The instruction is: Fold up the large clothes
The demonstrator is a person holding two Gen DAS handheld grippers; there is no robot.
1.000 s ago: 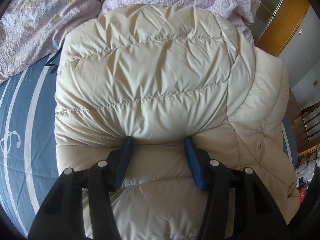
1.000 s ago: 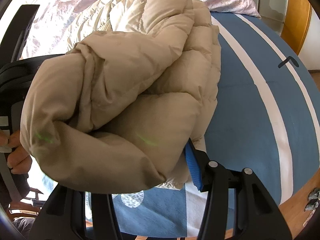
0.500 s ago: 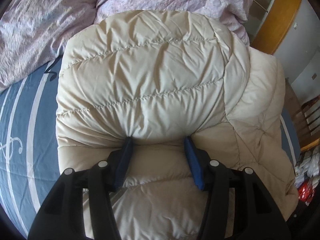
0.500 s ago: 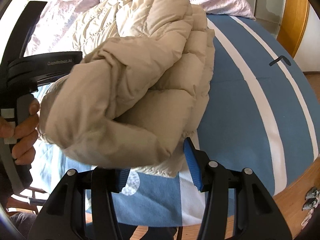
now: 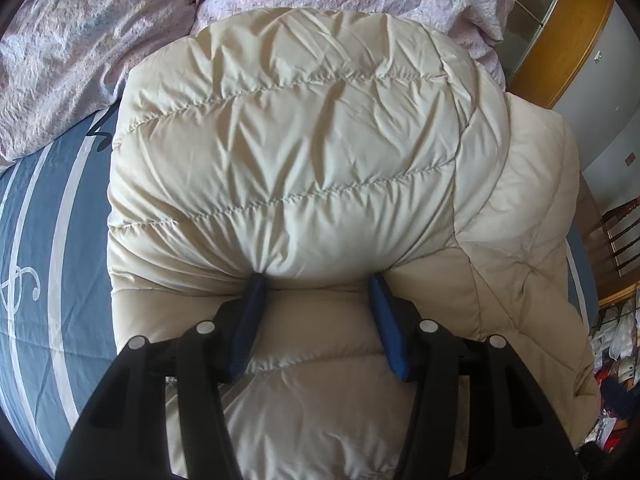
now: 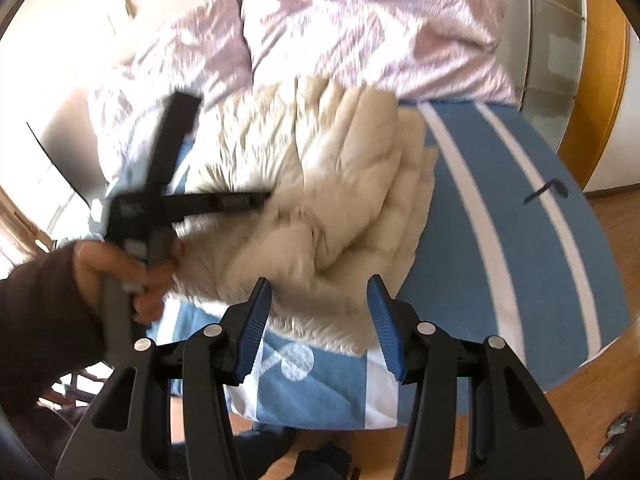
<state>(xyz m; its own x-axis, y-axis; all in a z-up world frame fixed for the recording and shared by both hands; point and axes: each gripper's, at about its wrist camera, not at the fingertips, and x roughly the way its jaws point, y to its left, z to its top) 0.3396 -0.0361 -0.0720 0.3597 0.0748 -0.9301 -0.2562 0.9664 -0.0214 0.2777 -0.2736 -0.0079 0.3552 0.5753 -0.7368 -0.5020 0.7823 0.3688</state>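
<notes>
Left wrist view: left gripper (image 5: 318, 280) points steeply down onto the beige down jacket (image 5: 288, 152), blue pads (image 5: 250, 320) pushed into a crease between two quilted panels, fabric bulging between them; jaws about half apart, clamped on a fold of the jacket. Jacket lies bunched on the blue sheet (image 5: 36, 216) with pale stripes and a curly white motif, covering most of the frame. Behind it, crumpled lilac bedding (image 5: 80, 36) across the head of the bed. Right side: wooden door frame (image 5: 576, 32) with glass panels, grey wall, a wooden chair (image 5: 624, 236), and a cluttered pile of stuff low at the edge. Right wrist view, motion-blurred: right gripper (image 6: 320, 320) is above the bed, jaws apart, nothing between the pads, only jacket and sheet seen beyond them. Jacket (image 6: 328, 184) sits mid-bed in a folded heap, its near hem close to the foot edge of the sheet (image 6: 540, 240). Person's left hand (image 6: 128, 272) in a dark sleeve holds the other gripper's handle at left, its black frame over the jacket. Lilac pillows (image 6: 360, 28) at the head, wood floor (image 6: 600, 392) right and below, bright wall at left.
</notes>
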